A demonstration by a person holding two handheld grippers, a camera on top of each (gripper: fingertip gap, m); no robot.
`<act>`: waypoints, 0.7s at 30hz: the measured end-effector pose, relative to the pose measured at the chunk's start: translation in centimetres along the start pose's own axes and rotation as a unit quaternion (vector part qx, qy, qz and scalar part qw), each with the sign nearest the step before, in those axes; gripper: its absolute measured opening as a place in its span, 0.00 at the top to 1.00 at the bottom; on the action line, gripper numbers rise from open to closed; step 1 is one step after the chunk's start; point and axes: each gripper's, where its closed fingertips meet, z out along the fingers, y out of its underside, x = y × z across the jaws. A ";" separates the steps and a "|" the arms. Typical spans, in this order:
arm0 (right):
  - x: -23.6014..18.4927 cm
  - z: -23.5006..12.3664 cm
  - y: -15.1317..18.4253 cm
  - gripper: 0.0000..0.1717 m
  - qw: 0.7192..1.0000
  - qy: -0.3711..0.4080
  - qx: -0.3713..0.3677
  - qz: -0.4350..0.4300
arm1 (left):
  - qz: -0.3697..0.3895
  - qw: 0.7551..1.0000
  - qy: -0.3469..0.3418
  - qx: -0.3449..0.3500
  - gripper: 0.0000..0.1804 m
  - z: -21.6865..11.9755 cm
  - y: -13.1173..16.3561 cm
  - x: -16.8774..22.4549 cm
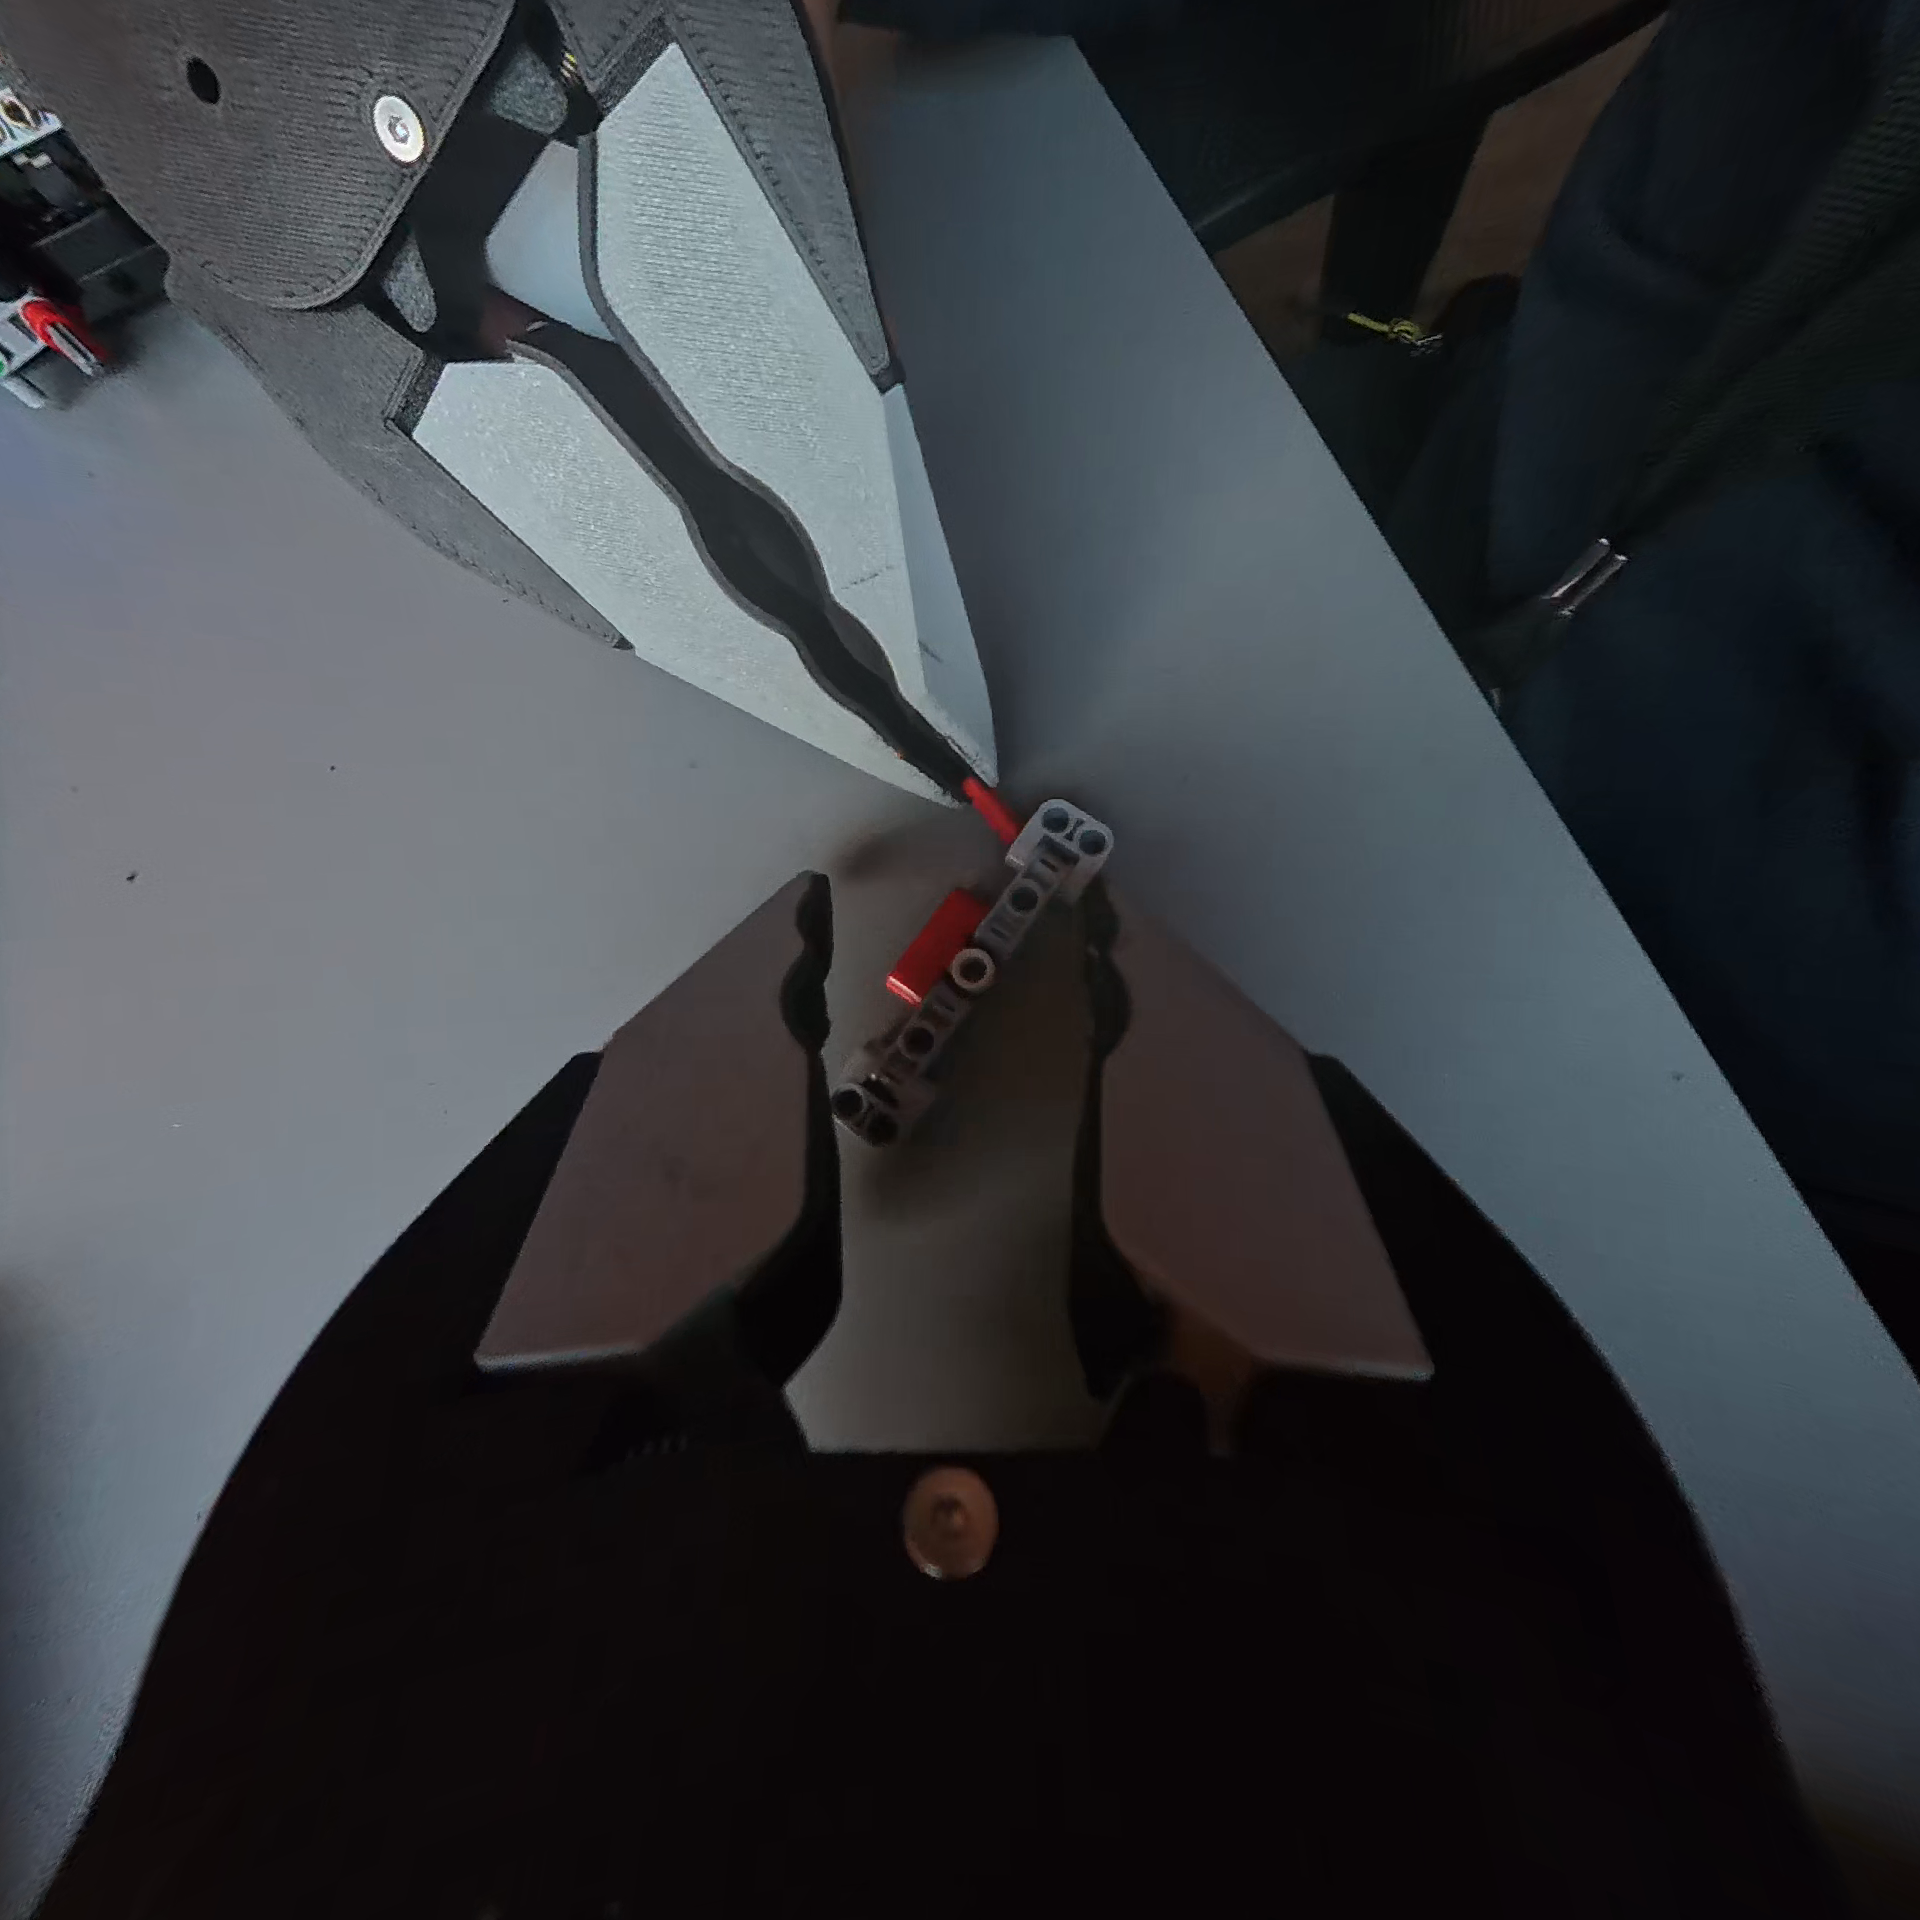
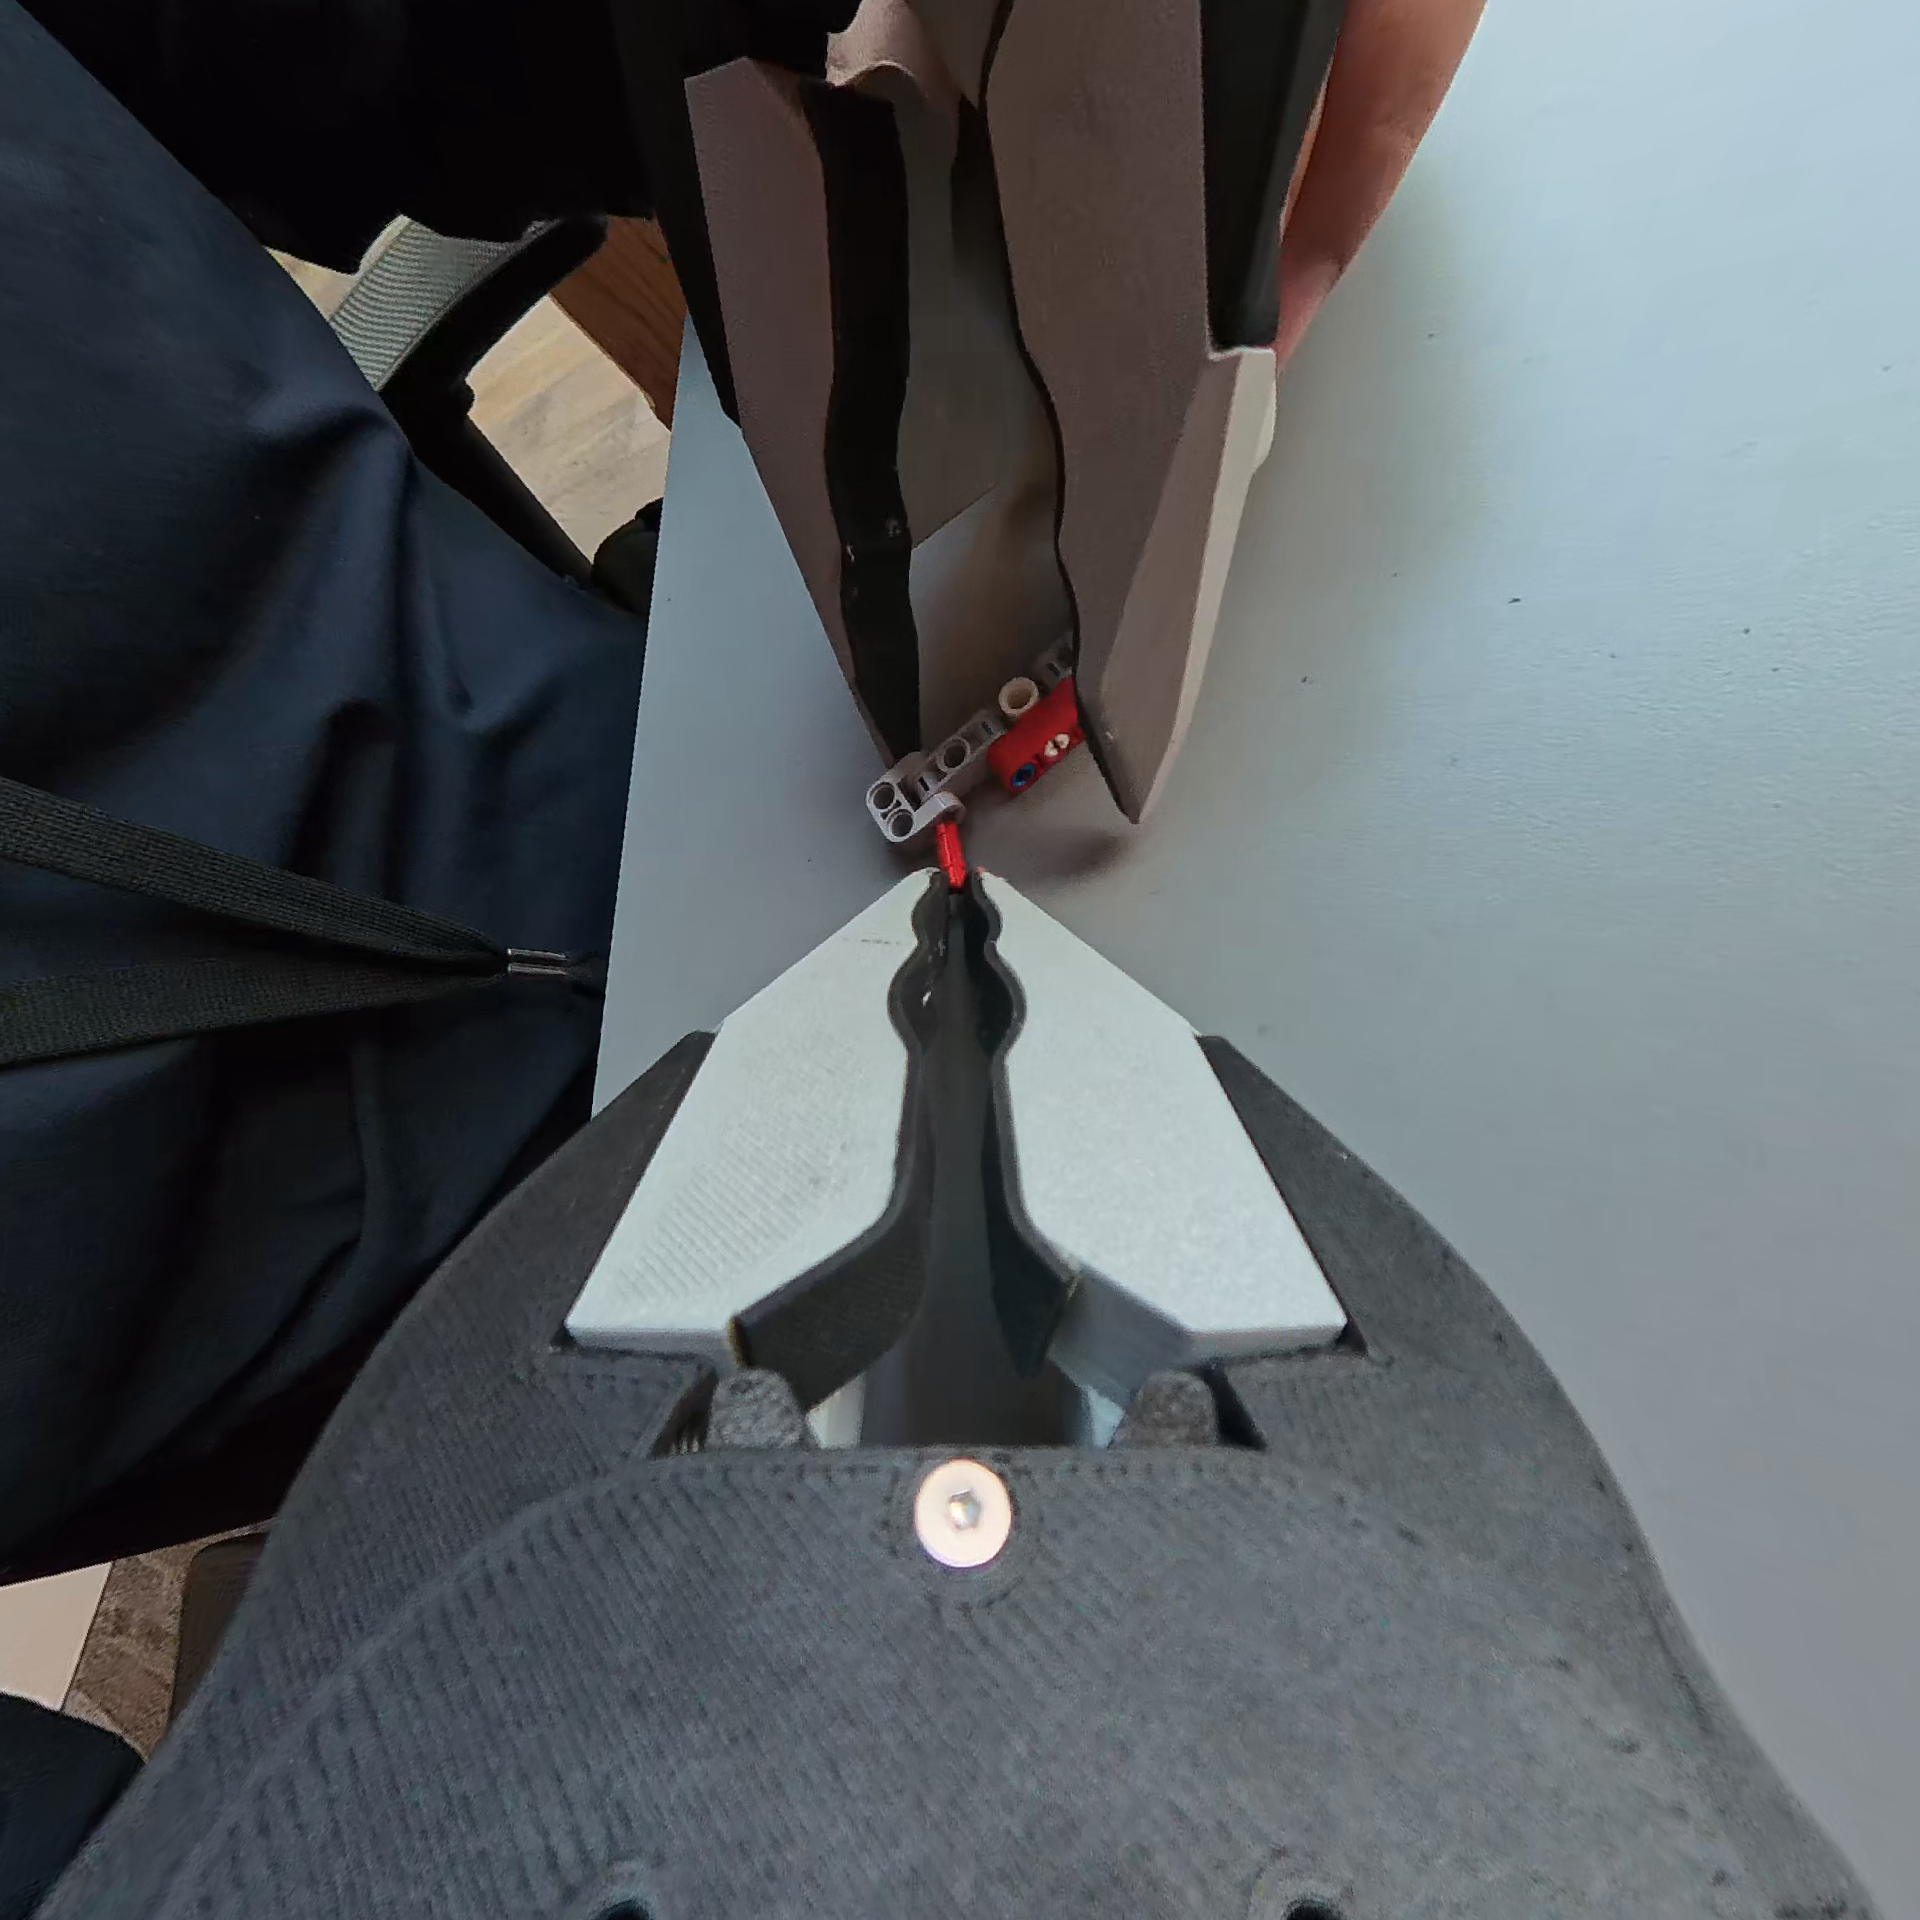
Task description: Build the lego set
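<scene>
Scene: Two hand-held claws met tip to tip over a small toy-brick assembly near the counter's (image 1: 312, 935) front edge, beside a seated person in dark clothing (image 2: 260, 623).

Right claw (image 2: 954, 881): Its pale grey fingers were pressed together on a thin red pin (image 2: 948, 847), pinched at one end so the free end reached forward to the corner piece of the assembly. In the left wrist view the same pin (image 1: 989, 808) ran from the fingertips to that corner, apparently touching it.

Left claw (image 1: 961, 914): Its brown fingers stood spread on either side of the grey perforated beam (image 1: 1013, 914). One finger (image 2: 883, 665) met the beam's side near its end; whether the other pressed on the red block could not be told. The stance looked meant to steady the assembly against the pin.

Assembly: The beam (image 2: 961, 748) lay on the counter close to the front edge, its long axis slanting away from that edge. A red block (image 1: 935, 945) sat against one long side, with a beige bush (image 1: 975, 971) at mid-length.

Far corner: More small red and grey parts (image 1: 52, 332) lay there, blurred.
</scene>
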 end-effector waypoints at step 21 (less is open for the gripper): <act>0.2 -0.1 0.0 1.00 0.996 -0.048 -0.040 -0.061 | 0.020 1.000 0.023 0.001 0.90 0.3 -0.3 1.5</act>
